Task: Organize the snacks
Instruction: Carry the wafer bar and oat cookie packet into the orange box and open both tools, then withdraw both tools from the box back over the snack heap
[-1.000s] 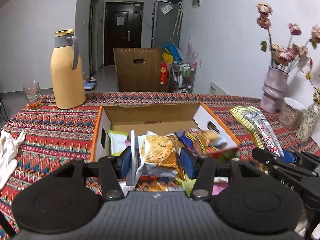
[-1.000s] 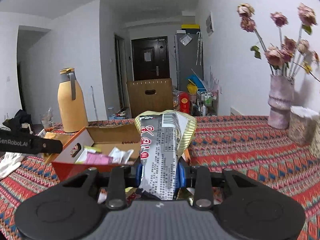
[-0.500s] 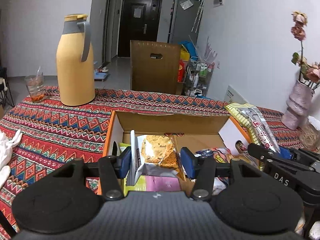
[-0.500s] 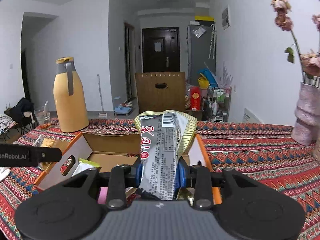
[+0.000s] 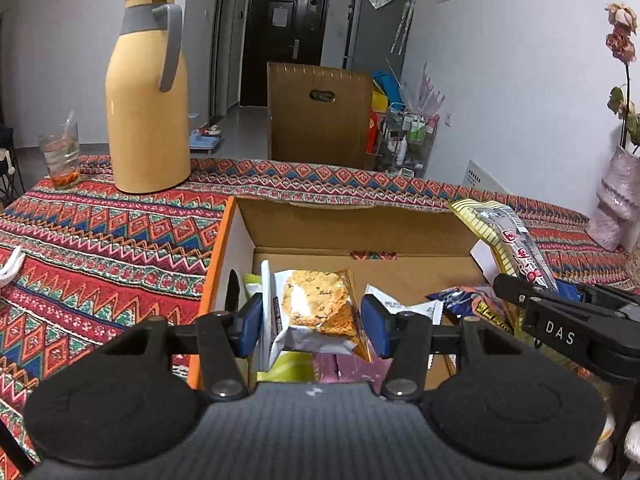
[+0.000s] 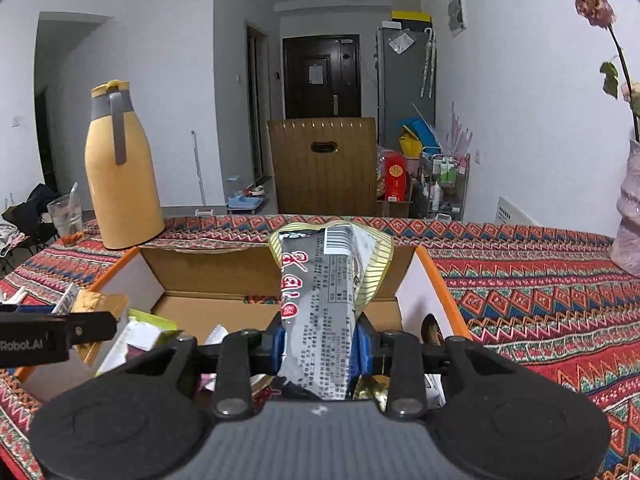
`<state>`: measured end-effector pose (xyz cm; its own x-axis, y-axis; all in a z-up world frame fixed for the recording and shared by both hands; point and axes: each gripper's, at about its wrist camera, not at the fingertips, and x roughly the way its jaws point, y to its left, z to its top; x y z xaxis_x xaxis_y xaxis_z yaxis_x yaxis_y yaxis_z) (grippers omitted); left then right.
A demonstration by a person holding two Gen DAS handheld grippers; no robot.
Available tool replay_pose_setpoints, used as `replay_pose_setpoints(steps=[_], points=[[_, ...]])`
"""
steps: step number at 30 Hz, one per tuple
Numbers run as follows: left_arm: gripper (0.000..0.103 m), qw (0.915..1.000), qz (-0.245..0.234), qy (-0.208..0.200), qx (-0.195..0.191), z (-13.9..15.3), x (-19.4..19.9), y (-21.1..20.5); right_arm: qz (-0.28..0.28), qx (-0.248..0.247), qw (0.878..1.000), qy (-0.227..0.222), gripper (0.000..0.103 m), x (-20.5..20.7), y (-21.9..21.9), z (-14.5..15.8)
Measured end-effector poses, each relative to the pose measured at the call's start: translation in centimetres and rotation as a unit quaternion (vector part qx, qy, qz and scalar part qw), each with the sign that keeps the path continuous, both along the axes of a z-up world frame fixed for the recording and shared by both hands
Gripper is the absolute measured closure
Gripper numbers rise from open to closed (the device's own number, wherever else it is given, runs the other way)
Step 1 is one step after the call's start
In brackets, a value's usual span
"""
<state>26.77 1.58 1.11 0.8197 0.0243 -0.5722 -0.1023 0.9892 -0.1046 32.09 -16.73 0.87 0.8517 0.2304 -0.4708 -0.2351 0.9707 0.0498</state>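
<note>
While the left tool [image 5: 312,320] grips a cookie packet [image 5: 316,308], the right tool [image 6: 322,344] clamps a grey snack pack [image 6: 320,320] above the open box [image 6: 212,264].

Left wrist view: rides the left gripper [image 5: 312,322], close above the box [image 5: 352,228], facing across the table [image 5: 100,240] toward the far door [image 5: 286,40], tilted down. Right wrist view: rides the right gripper [image 6: 322,346], same heading, just beside. Shared: box, jug [image 5: 148,92], chair [image 5: 320,114], door; each sees the other gripper at its edge.
</note>
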Motion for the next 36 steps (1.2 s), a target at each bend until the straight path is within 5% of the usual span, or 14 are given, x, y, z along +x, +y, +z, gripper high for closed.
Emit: replay_pose_setpoints(steps=[4, 7, 11, 12, 36], points=[[0.043, 1.0000, 0.000, 0.001, -0.001, -0.3, -0.1, 0.0, 0.002, -0.002, 1.000, 0.009, 0.066, 0.4, 0.3, -0.5], [0.032, 1.0000, -0.001, -0.009, 0.001, -0.1, -0.6, -0.1, -0.009, 0.000, 1.000, 0.007, 0.042, 0.3, 0.1, -0.6], [0.000, 0.9996, 0.013, -0.025, -0.003, 0.4, -1.2, 0.2, -0.020, 0.015, 1.000, -0.001, 0.009, -0.2, -0.6, -0.1], [0.000, 0.9993, 0.019, -0.031, -0.003, 0.6, -1.4, 0.3, -0.023, 0.016, 1.000, -0.003, 0.001, -0.3, -0.9, 0.0], [0.000, 0.9992, 0.014, -0.038, -0.007, 4.4, -4.8, 0.0, -0.047, -0.003, 0.998, -0.049, 0.000, -6.2, -3.8, 4.5]])
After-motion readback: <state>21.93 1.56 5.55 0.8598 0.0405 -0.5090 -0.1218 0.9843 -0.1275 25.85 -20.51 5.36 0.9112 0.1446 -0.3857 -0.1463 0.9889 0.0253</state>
